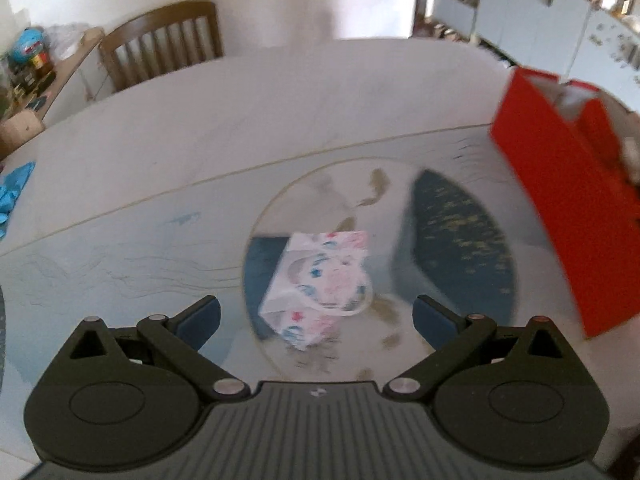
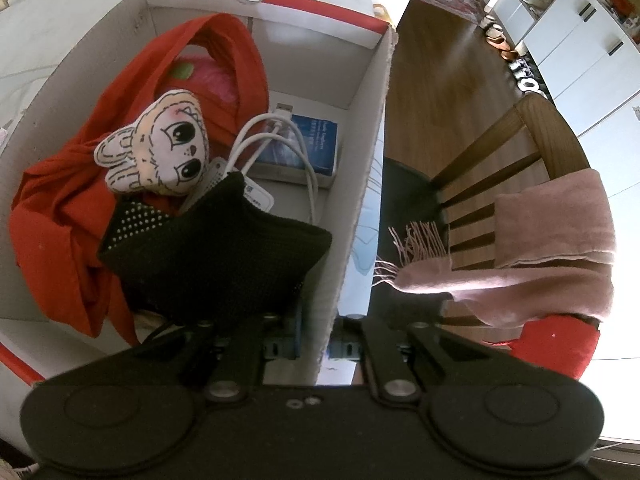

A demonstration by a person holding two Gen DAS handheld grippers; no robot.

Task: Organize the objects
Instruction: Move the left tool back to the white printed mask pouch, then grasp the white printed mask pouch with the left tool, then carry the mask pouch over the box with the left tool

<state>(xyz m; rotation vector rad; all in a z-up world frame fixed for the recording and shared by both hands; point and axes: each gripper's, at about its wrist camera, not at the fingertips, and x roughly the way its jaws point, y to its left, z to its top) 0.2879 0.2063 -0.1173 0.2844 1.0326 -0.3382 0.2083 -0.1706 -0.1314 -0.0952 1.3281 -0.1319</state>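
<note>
A small white mask [image 1: 320,280] printed with blue and red shapes, with a white ear loop, lies on the table [image 1: 160,152]. My left gripper [image 1: 318,316] hovers just over its near end, open wide, with both pads clear of it. The red cardboard box [image 1: 560,200] stands at the right. My right gripper [image 2: 316,346] is shut on the box's white side wall [image 2: 360,200], one finger inside and one outside. Inside the box lie a red cloth [image 2: 60,220], a plush doll [image 2: 160,148], a white cable [image 2: 272,136], a black knitted item [image 2: 216,256] and a small blue-and-white carton [image 2: 304,148].
A wooden chair [image 1: 160,52] stands at the table's far side, and blue gloves [image 1: 12,192] lie at its left edge. Beside the box, a second chair [image 2: 520,152] carries a pink fringed scarf [image 2: 540,248]. White cabinets [image 1: 532,12] line the far wall.
</note>
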